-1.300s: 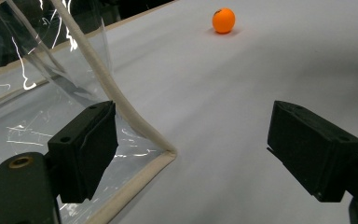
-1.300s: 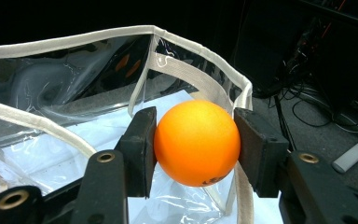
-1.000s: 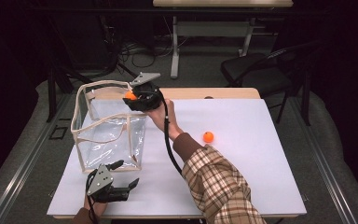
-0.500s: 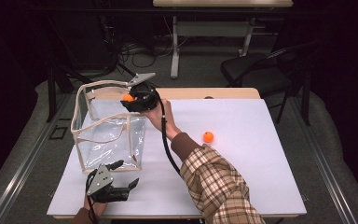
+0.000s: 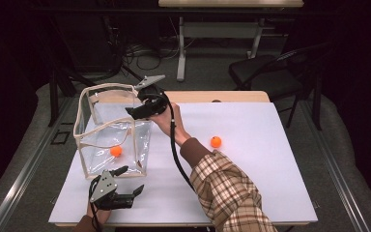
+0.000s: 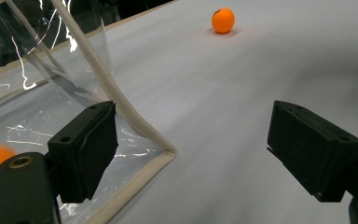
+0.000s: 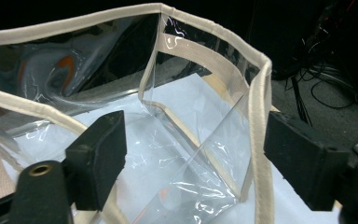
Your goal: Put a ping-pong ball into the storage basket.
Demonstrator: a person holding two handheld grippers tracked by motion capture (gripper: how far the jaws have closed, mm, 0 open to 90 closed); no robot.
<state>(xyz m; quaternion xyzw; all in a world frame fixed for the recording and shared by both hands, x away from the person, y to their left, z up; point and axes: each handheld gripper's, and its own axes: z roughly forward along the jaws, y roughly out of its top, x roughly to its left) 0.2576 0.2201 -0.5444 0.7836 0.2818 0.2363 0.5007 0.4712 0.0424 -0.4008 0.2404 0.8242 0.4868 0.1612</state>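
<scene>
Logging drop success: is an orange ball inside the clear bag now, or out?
Inside. One orange ball lies within the clear bag, seen through its wall. The second ball sits out on the white table.

Clear glossy film, matt black jaws

The bag [image 5: 113,130] is shiny crinkled transparent plastic edged in woven cream cloth tape; beside the left gripper [image 6: 191,154], whose jaw pads look matt black, the table [image 5: 251,183] is smooth matt white, and an orange ball [image 6: 223,20] looks smooth.
</scene>
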